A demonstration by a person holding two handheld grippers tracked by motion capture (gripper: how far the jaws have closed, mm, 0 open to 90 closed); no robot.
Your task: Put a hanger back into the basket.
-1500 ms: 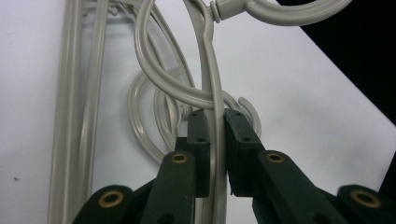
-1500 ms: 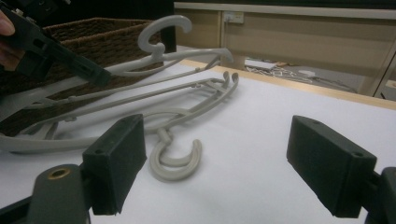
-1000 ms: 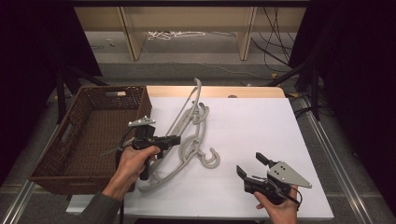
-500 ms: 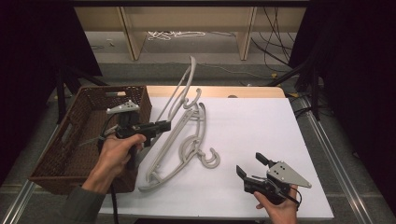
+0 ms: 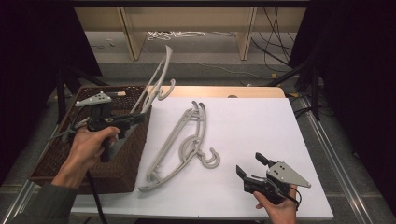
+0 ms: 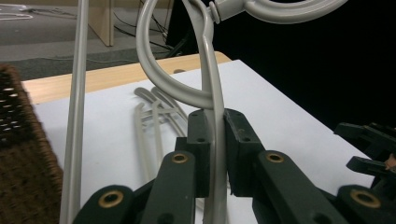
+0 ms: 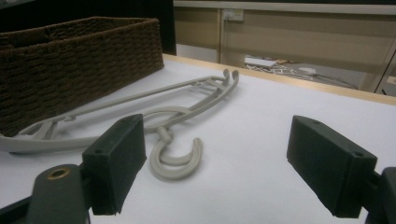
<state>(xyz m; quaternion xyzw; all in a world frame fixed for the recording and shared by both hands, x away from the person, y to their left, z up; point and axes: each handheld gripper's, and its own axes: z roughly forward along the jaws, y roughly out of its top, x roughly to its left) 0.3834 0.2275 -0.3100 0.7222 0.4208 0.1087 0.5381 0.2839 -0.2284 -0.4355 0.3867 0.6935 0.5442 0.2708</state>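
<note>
My left gripper (image 5: 140,115) is shut on a grey plastic hanger (image 5: 156,79) and holds it in the air, tilted, over the right rim of the wicker basket (image 5: 119,168). In the left gripper view the hanger's arm (image 6: 212,93) is pinched between the two pads, its hook (image 6: 280,9) at the top. Other grey hangers (image 5: 180,140) lie stacked flat on the white table top (image 5: 261,126), their hook (image 7: 175,158) pointing toward my right gripper. That right gripper (image 5: 251,165) rests near the front right edge, jaws wide apart with nothing between them (image 7: 215,163).
The dark wicker basket stands at the table's left side; its wall (image 7: 70,60) rises beside the lying hangers. A wooden strip (image 5: 224,91) runs along the table's far edge. Cables (image 5: 177,34) lie on the floor beyond.
My left gripper has lifted one hanger off the pile and carried it up and to the left, over the basket. The right gripper has stayed put.
</note>
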